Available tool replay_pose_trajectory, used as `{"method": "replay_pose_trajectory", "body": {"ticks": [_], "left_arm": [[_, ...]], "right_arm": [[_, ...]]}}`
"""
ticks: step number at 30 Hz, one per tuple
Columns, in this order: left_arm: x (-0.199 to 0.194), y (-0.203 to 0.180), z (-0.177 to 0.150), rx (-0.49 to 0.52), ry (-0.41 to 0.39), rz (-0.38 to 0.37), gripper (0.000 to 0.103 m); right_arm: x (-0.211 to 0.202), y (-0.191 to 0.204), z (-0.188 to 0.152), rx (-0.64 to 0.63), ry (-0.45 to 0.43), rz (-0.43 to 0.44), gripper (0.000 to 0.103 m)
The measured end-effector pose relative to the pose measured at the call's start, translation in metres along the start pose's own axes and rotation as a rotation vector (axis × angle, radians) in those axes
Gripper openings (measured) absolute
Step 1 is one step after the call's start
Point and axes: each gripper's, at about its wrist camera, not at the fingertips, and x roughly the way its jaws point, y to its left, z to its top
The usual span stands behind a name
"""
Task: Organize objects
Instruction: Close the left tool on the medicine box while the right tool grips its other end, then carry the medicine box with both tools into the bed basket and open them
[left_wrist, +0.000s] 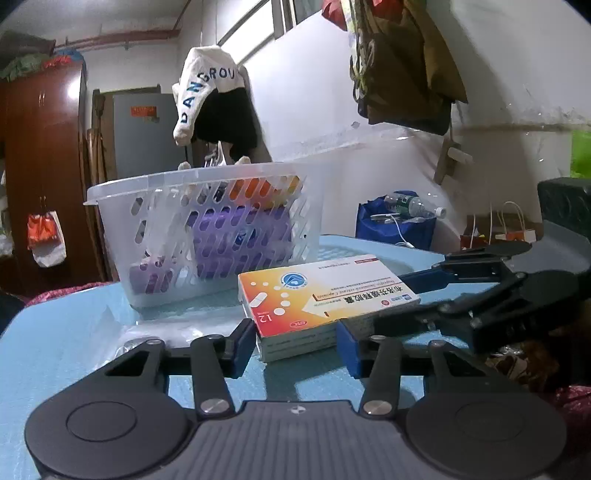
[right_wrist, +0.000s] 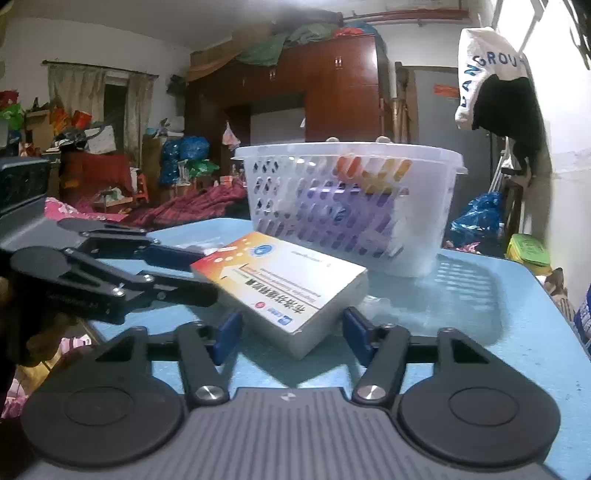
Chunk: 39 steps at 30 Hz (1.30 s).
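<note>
A stack of orange-and-white medicine boxes (left_wrist: 325, 295) lies on the blue table (left_wrist: 74, 339), just in front of a clear slotted basket (left_wrist: 207, 236). My left gripper (left_wrist: 295, 347) has its blue pads pressed against both sides of the stack's near end. In the right wrist view the same stack (right_wrist: 280, 284) sits cornerwise between the fingers of my right gripper (right_wrist: 293, 336), which stands open with gaps on both sides. Each gripper shows in the other's view: the right one (left_wrist: 402, 299) from the right, the left one (right_wrist: 207, 275) from the left.
The basket (right_wrist: 351, 206) holds purple and orange packs. A white-and-black garment (left_wrist: 214, 103) hangs above it. A blue bag with bottles (left_wrist: 399, 221) stands beyond the table's far edge. A wooden wardrobe (right_wrist: 332, 88) and piled clutter fill the room behind.
</note>
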Motion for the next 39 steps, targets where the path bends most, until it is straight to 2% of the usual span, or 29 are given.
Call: {"method": "replay_pose_trajectory", "body": {"ticks": [5, 11, 15, 19, 26, 32, 39], "left_arm": [[-0.007, -0.002, -0.002, 0.001, -0.032, 0.013, 0.047], [-0.01, -0.004, -0.01, 0.041, -0.023, 0.03, 0.039], [-0.008, -0.008, -0.012, 0.065, -0.021, 0.049, 0.038], [-0.013, -0.008, -0.011, 0.048, -0.036, 0.046, 0.038], [-0.032, -0.007, 0.003, 0.033, -0.101, 0.052, 0.038], [-0.042, -0.003, 0.033, 0.046, -0.164, 0.07, 0.038], [-0.025, 0.024, 0.113, 0.082, -0.223, 0.126, 0.038]], "right_arm": [[-0.002, -0.002, -0.001, -0.001, -0.014, 0.012, 0.058], [-0.006, -0.002, 0.001, -0.014, -0.02, 0.017, 0.055], [-0.004, 0.0, 0.0, -0.033, -0.013, 0.006, 0.054], [-0.008, 0.003, 0.001, -0.041, -0.034, 0.002, 0.052], [-0.025, 0.012, 0.016, -0.077, -0.093, -0.008, 0.047], [-0.028, 0.01, 0.052, -0.105, -0.147, -0.022, 0.047], [0.003, -0.018, 0.135, -0.132, -0.184, -0.033, 0.046]]}}
